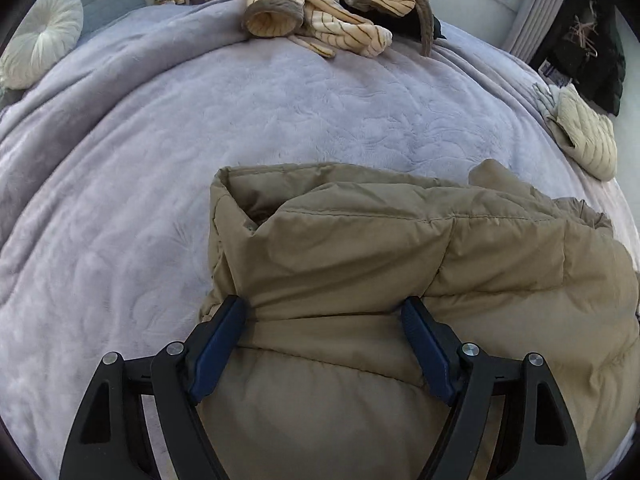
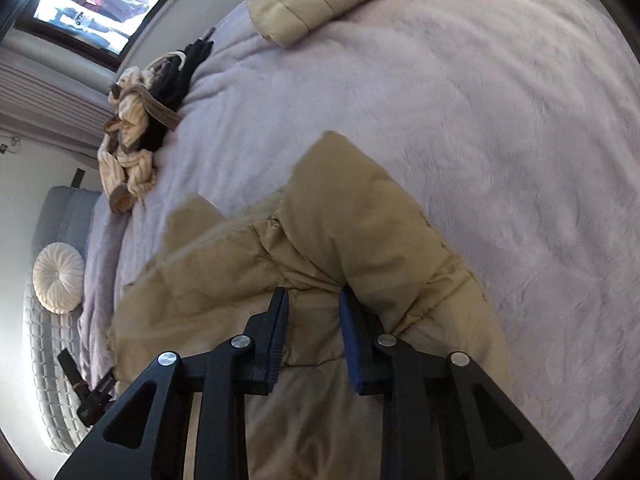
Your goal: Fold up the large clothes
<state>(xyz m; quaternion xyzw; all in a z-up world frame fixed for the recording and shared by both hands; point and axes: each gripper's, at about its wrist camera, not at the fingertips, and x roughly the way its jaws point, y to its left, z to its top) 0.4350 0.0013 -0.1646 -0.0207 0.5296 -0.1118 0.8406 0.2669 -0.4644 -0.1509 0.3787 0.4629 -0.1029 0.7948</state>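
Tan puffer jacket (image 1: 400,280) on lilac blanket (image 1: 200,140), left gripper (image 1: 324,312) wide astride it, right gripper (image 2: 314,304) narrow, grip unclear, striped clothes (image 1: 320,12) beyond

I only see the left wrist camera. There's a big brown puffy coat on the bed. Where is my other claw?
Observer: The right gripper is low over the tan jacket, jaws narrow, right beside the base of its sleeve.
Operator: Is anything lying off the blanket that I can't see?
Observer: Yes, a black strapped object lies on the white quilted mattress, at the blanket's edge.
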